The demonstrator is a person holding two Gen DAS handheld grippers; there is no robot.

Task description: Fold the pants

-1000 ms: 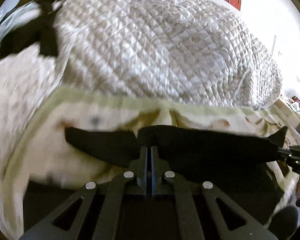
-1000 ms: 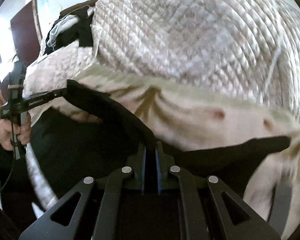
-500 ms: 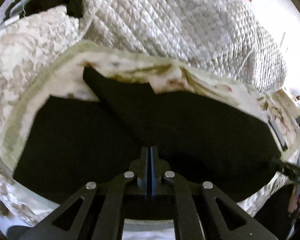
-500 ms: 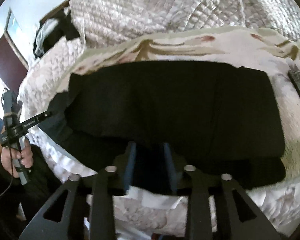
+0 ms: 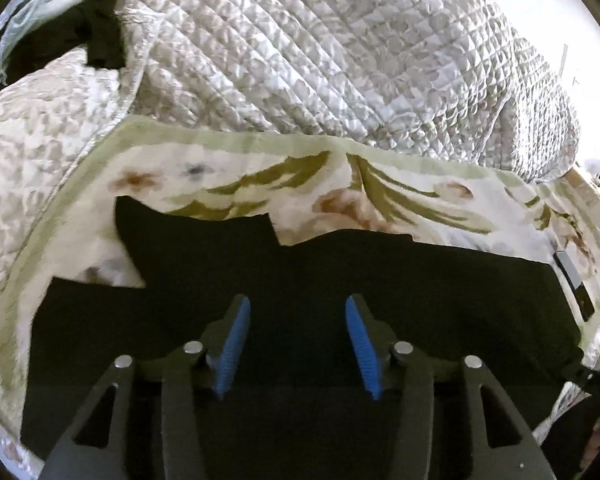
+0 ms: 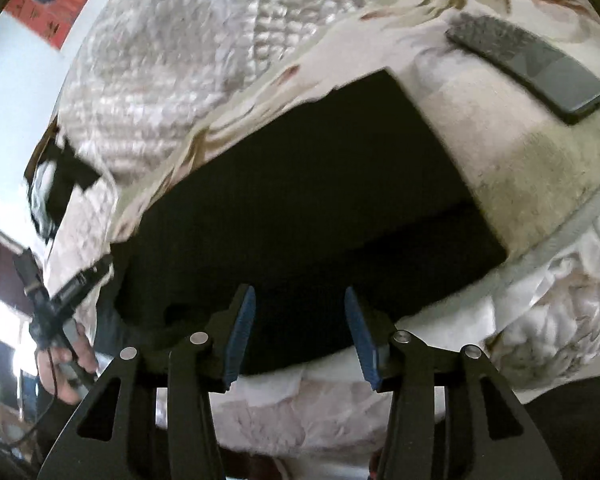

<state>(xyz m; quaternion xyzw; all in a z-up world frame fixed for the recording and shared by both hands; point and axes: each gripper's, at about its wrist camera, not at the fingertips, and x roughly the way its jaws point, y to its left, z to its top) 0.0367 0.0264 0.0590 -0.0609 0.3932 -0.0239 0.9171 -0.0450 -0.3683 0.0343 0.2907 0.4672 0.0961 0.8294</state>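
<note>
Looking along your left hand-held gripper (image 5: 296, 340), its blue pads stand wide apart, holding nothing, over the black fabric pants (image 5: 340, 280) lying flat on the floral bedspread (image 5: 228, 184). Along your right hand-held gripper (image 6: 300, 332), likewise spread and empty, a fold looks laid; next, regrasp an edge.

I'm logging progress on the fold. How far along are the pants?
Done: the pants lie doubled over on the floral blanket, one layer on another. In hand: nothing; the left gripper and right gripper are both open above them. Left: the leg ends look uneven, so probably another fold and tidying.
</note>
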